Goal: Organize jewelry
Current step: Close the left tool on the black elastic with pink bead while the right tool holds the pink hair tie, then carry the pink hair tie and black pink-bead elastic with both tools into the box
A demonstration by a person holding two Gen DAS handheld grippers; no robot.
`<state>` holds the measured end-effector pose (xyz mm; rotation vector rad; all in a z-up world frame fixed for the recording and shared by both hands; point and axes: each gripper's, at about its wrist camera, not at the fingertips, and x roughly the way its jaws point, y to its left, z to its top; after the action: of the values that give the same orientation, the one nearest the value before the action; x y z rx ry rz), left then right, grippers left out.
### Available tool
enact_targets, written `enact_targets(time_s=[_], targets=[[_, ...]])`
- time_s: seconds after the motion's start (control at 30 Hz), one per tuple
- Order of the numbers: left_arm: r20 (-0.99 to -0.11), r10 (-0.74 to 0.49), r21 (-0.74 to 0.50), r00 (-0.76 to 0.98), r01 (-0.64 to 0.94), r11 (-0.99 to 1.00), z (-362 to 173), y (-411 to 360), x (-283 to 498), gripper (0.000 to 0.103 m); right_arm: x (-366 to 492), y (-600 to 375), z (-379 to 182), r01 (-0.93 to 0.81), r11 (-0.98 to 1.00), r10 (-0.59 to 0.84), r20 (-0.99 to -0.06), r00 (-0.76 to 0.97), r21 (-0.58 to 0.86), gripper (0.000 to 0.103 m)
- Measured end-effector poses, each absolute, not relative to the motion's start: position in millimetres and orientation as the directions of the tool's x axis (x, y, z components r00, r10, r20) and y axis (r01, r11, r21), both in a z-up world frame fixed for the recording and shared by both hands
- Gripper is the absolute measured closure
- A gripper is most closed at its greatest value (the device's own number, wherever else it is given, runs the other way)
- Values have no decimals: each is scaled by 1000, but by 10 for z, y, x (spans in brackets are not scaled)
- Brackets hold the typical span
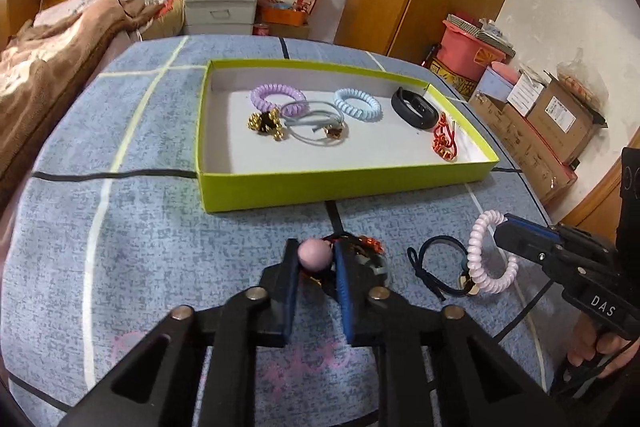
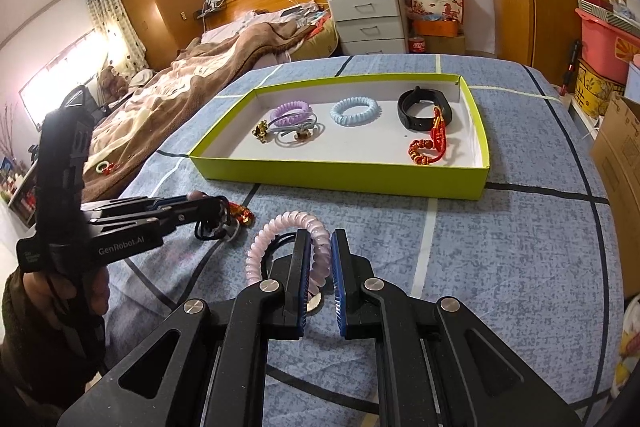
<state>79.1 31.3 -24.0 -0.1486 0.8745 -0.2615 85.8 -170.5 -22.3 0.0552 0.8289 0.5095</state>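
Both grippers angle down toward the table, side by side. The left gripper (image 1: 315, 255) has its blue pads closed on a pink bead hair tie (image 1: 314, 254), bead squeezed right between the fingertips. The right gripper (image 2: 320, 241) is clamped on a pale pink spiral hair tie (image 2: 276, 239), the coil pinched between its pads. In the right wrist view, the person's left hand (image 2: 68, 291) wraps the left handle, dark sleeve at the wrist. In the left wrist view, fingers (image 1: 592, 351) curl around the right handle at the near right edge.
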Motion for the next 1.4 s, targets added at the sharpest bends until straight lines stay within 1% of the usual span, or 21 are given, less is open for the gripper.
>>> enact_targets(time_s=[0.2, 0.43, 0.5, 0.63, 0.77, 0.87, 1.2, 1.4], targets=[[-719, -284, -225, 635, 174, 959, -174, 312, 754, 87, 867, -1686, -252, -412, 878, 454, -694, 559, 243, 92], [-691, -327, -268, 644, 192, 944, -113, 348, 721, 87, 857, -1725, -241, -395, 884, 450, -687, 571, 251, 92], [-681, -350, -288, 644, 203, 936, -94, 352, 707, 87, 843, -1731, -240, -394, 884, 451, -686, 571, 252, 92], [-647, -435, -366, 626, 245, 898, -61, 337, 681, 87, 840, -1734, -242, -392, 884, 450, -687, 571, 254, 92], [-642, -447, -368, 623, 261, 892, -33, 302, 655, 87, 817, -1765, -226, -390, 883, 456, -681, 573, 263, 92], [-621, -489, -409, 613, 279, 869, 6, 312, 650, 87, 814, -1772, -211, -387, 884, 454, -680, 576, 262, 92], [-626, -447, -368, 640, 263, 892, 131, 349, 674, 87, 831, -1782, -74, -382, 887, 451, -663, 597, 259, 92], [-611, -445, -364, 655, 266, 893, 260, 395, 743, 87, 910, -1785, 38, -377, 889, 451, -648, 614, 262, 92]])
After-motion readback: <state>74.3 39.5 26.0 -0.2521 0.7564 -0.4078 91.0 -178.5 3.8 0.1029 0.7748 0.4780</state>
